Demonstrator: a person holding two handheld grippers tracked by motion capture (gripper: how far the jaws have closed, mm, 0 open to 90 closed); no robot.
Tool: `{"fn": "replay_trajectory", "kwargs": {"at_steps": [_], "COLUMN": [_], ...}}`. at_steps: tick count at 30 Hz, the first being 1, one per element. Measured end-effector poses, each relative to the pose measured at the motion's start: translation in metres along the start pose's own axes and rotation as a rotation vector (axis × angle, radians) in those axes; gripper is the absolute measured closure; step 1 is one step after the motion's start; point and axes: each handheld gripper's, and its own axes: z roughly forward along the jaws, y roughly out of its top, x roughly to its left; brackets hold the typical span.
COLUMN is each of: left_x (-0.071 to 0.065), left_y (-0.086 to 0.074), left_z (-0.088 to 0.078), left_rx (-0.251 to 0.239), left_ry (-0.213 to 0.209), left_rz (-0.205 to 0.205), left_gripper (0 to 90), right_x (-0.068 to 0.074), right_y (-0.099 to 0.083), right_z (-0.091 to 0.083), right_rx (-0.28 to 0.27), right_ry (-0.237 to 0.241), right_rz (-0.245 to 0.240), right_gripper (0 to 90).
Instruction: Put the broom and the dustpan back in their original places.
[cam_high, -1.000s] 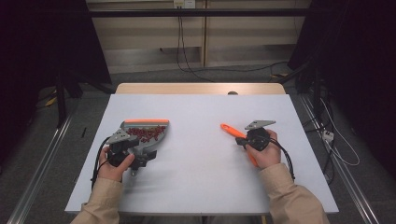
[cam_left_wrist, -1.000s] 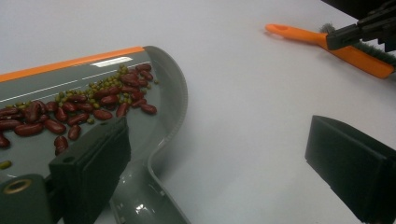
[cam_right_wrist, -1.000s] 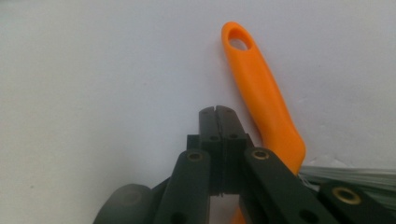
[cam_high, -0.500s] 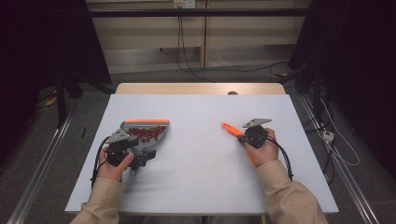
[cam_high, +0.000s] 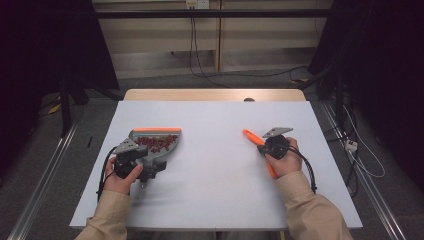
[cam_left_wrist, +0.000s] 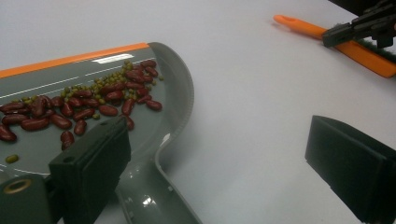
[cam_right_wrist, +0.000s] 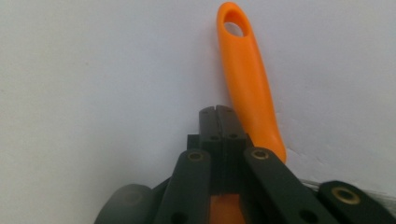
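Note:
A grey dustpan with an orange lip lies at the table's left and holds red beans mixed with small green ones. My left gripper stands open. One jaw hangs over the pan and the other over bare table, with the pan's handle low between them and untouched. At the right lies an orange-handled brush. My right gripper sits on top of it, jaws shut against each other. The handle runs out beside and under them.
The white table spreads wide between the two hands. A wooden tabletop butts against its far edge. Cables trail on the floor beyond, and metal rails run along both sides.
My right gripper has edged slightly up the table along the brush. The left gripper and the dustpan have kept still.

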Motion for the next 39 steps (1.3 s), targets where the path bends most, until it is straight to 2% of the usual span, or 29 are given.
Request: {"fn": "replay_trajectory", "kwargs": {"at_steps": [4, 6, 8, 11, 15, 16, 18, 19, 21, 22, 26, 28, 29, 35, 37, 39], "left_x": [0.0, 0.0, -0.001, -0.001, -0.003, -0.003, -0.004, -0.005, -0.005, -0.005, -0.003, -0.003, -0.003, -0.006, -0.007, -0.007], "left_y": [0.0, 0.0, 0.0, 0.0, 0.0, -0.001, -0.001, -0.002, -0.003, -0.003, -0.003, -0.003, -0.003, -0.002, -0.003, -0.004], "left_z": [0.0, 0.0, 0.0, 0.0, -0.001, -0.002, -0.003, -0.004, -0.006, -0.007, -0.012, -0.014, -0.014, -0.013, -0.014, -0.016], "left_rx": [-0.002, 0.002, 0.003, 0.002, 0.003, 0.004, 0.004, 0.004, -0.003, -0.015, -0.043, -0.049, -0.052, -0.068, -0.055, -0.06], "left_ry": [0.001, 0.004, 0.003, 0.004, 0.0, -0.001, -0.005, -0.006, -0.01, -0.018, -0.017, -0.015, -0.018, -0.045, -0.047, -0.049], "left_rz": [-0.004, 0.001, 0.006, 0.004, 0.01, 0.013, 0.017, 0.016, 0.023, 0.019, 0.014, 0.01, 0.011, 0.015, 0.032, 0.03], "left_gripper": [6.8, 6.8, 6.8, 6.8, 6.8, 6.8, 6.8, 6.8, 6.8, 6.8, 6.8, 6.8, 6.8, 6.7, 6.8, 6.8], "right_x": [0.0, 0.0, 0.003, 0.012, 0.012, 0.011, 0.013, 0.014, 0.014, 0.014, 0.019, 0.019, 0.02, 0.022, 0.022, 0.022], "right_y": [-0.002, -0.002, -0.003, -0.004, -0.012, -0.016, -0.017, -0.017, -0.019, -0.019, -0.019, -0.02, -0.021, -0.026, -0.028, -0.029], "right_z": [-0.002, -0.003, -0.006, -0.014, -0.017, -0.019, -0.022, -0.025, -0.028, -0.031, -0.039, -0.041, -0.043, -0.048, -0.049, -0.051], "right_rx": [-0.001, -0.013, -0.028, -0.028, 0.002, -0.013, -0.011, -0.03, -0.096, -0.123, -0.22, -0.243, -0.259, -0.292, -0.289, -0.291], "right_ry": [0.007, 0.009, 0.039, 0.062, 0.042, 0.044, 0.039, 0.027, 0.08, 0.092, 0.161, 0.182, 0.196, 0.215, 0.222, 0.23], "right_rz": [-0.006, -0.032, -0.012, -0.034, -0.023, -0.005, -0.006, -0.012, 0.04, 0.041, 0.106, 0.122, 0.131, 0.138, 0.133, 0.137], "right_gripper": [90.0, 90.0, 90.0, 90.0, 90.0, 90.0, 90.0, 90.0, 90.0, 90.0, 67.9, 64.4, 59.9, 37.9, 34.0, 31.1]}}
